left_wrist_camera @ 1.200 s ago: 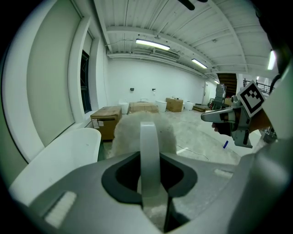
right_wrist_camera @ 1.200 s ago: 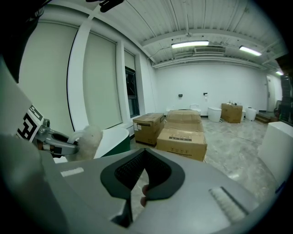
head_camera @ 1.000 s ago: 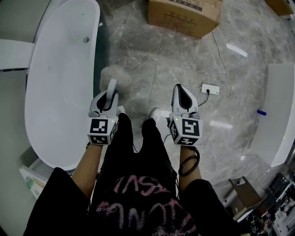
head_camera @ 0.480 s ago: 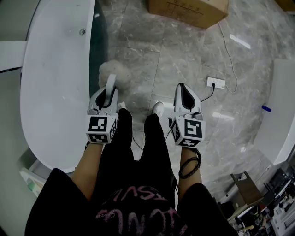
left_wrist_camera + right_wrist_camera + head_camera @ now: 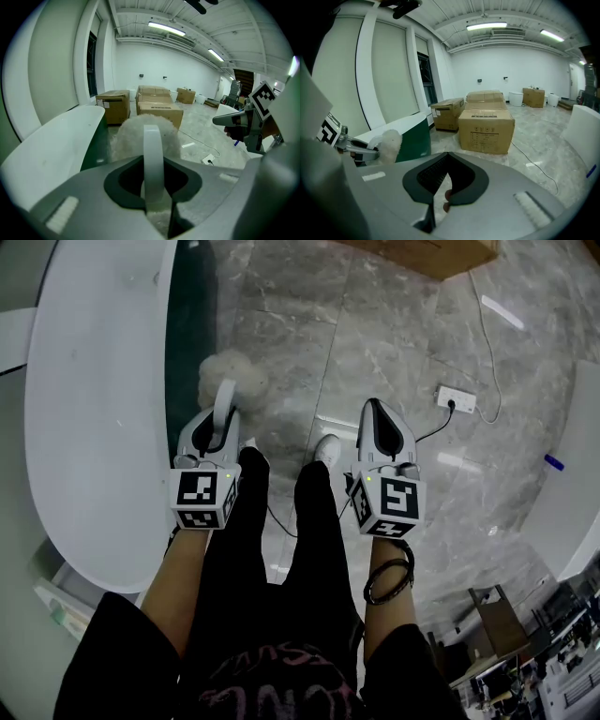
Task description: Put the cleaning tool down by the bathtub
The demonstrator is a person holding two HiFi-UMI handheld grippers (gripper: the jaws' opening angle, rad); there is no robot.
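The cleaning tool is a white handle ending in a fluffy white head. My left gripper is shut on the handle and holds the tool just above the floor, close to the bathtub's dark green side. In the left gripper view the handle runs straight out between the jaws to the fluffy head. The long white bathtub lies along the left. My right gripper hangs shut with nothing in it, over the floor to the right of the person's legs.
A white power strip with a cable lies on the marble floor at the right. A cardboard box stands at the top edge, with more boxes ahead. A white fixture fills the right side. The person's shoe is between the grippers.
The head view has shifted, so the cardboard box has slid up out of frame and more of the tub's green side shows. Both grippers keep the same pose and grip.
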